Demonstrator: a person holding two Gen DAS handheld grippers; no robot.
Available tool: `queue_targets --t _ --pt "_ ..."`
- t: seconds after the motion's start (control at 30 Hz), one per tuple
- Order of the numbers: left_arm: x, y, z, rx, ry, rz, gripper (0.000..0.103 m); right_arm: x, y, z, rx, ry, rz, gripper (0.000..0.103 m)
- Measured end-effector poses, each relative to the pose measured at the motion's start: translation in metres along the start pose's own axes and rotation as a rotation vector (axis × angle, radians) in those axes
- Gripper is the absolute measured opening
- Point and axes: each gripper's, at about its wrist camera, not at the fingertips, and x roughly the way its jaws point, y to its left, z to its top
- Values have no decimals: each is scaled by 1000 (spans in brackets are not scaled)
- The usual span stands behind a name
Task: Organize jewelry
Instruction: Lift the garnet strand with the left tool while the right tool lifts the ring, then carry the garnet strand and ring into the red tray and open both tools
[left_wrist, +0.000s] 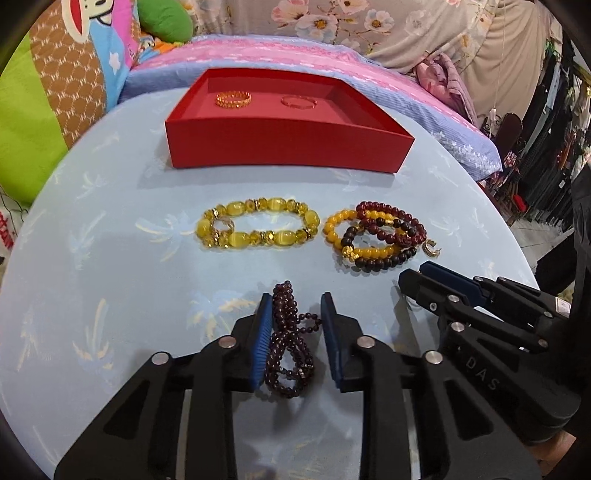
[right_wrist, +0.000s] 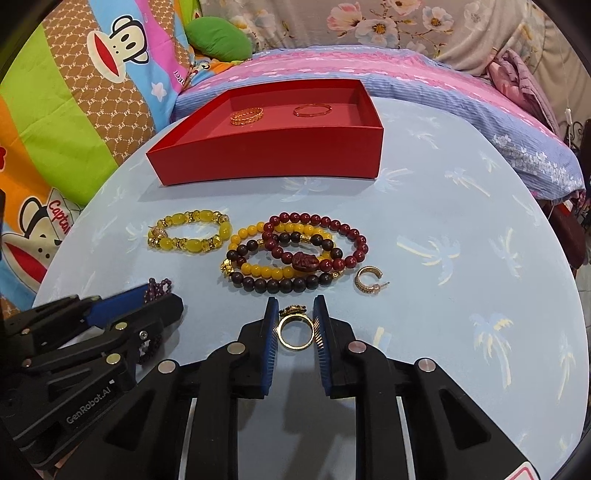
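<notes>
A dark purple beaded bracelet (left_wrist: 290, 347) lies coiled on the pale blue table between the jaws of my left gripper (left_wrist: 295, 299). Its beads touch the left pad, while a gap shows at the right pad, so the gripper is open. My right gripper (right_wrist: 295, 301) is shut on a gold ring (right_wrist: 295, 332) with an ornate top, both pads against its sides. An open red box (left_wrist: 288, 147) at the back holds a gold band (left_wrist: 233, 99) and a thin reddish bangle (left_wrist: 298, 101). A yellow bead bracelet (left_wrist: 258, 229) lies in front of the box.
A pile of yellow, dark brown and red bead bracelets (right_wrist: 295, 254) lies mid-table, with a gold hoop earring (right_wrist: 367, 281) at its right. The two grippers sit side by side at the near edge. Bedding and pillows (right_wrist: 74, 110) surround the round table.
</notes>
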Motion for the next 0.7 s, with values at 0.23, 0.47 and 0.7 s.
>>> queue_targets --t 0.23,0.47,0.7 --pt "-4 -1 -1 -2 0 -10 7 -2 -1 2 12 -2 11 12" --pt "-14 -1 2 -1 -16 -10 7 -10 -2 6 17 -18 19 12" --pt "-31 3 20 -15 -49 -35 6 -20 -5 17 28 -47 37 12"
